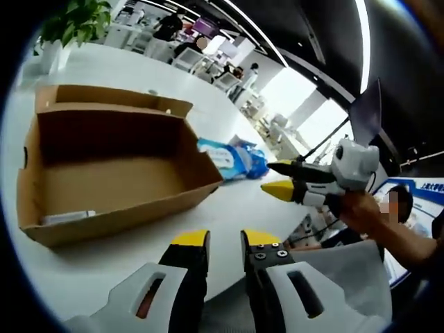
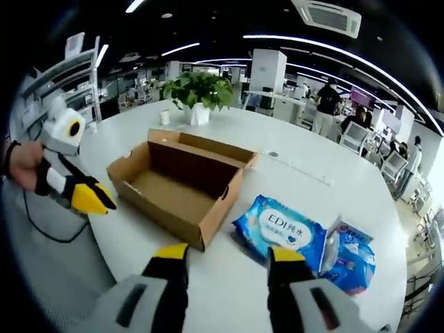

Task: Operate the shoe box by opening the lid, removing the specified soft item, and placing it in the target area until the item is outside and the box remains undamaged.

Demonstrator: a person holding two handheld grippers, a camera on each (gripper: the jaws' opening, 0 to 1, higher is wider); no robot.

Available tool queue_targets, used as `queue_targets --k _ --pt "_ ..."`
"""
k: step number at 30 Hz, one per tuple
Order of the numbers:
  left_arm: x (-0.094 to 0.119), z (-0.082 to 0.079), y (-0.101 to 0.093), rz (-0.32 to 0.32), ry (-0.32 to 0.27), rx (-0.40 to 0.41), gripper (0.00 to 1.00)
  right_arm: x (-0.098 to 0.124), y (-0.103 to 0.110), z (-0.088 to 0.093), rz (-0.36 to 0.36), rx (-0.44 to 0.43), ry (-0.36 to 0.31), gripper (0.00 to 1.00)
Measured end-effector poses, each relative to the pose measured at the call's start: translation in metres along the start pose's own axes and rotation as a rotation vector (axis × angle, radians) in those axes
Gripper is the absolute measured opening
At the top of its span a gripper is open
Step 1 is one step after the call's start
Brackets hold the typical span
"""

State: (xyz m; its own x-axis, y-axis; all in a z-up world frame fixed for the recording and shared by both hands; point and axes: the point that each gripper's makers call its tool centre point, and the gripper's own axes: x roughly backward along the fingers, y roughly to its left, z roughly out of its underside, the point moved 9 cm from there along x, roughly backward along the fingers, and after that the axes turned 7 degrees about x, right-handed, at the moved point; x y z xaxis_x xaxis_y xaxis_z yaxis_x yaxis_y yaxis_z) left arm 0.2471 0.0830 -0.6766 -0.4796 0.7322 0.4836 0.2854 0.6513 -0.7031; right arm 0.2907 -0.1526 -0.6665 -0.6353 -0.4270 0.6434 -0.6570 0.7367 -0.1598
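Observation:
The brown cardboard shoe box (image 1: 118,173) stands on the white table with its lid flap (image 1: 111,100) folded back. A thin white item (image 1: 66,217) lies in its near corner. A blue wipes pack (image 1: 232,158) lies on the table just right of the box. My left gripper (image 1: 225,239) hovers at the table's edge in front of the box, open by a narrow gap and holding nothing. In the right gripper view the box (image 2: 180,187) is left of centre and the blue wipes pack (image 2: 277,229) lies just beyond my right gripper (image 2: 229,255), which is wide open and holds nothing.
A smaller blue tissue pack (image 2: 350,253) leans against the wipes pack. A potted plant (image 2: 198,94) and a small cup (image 2: 164,116) stand on the round table (image 2: 312,173) behind the box. A hand (image 1: 361,208) holds the other gripper beyond the table's edge. Desks and people fill the background.

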Motion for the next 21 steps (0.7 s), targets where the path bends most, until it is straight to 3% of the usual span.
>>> queue_targets --k 12,21 --pt "0.008 -0.011 0.011 -0.023 -0.054 0.028 0.17 0.004 0.026 0.006 -0.035 -0.099 -0.053 0.46" --pt "0.013 -0.019 0.016 -0.032 -0.081 0.033 0.17 -0.001 0.044 0.004 -0.082 -0.119 -0.061 0.48"
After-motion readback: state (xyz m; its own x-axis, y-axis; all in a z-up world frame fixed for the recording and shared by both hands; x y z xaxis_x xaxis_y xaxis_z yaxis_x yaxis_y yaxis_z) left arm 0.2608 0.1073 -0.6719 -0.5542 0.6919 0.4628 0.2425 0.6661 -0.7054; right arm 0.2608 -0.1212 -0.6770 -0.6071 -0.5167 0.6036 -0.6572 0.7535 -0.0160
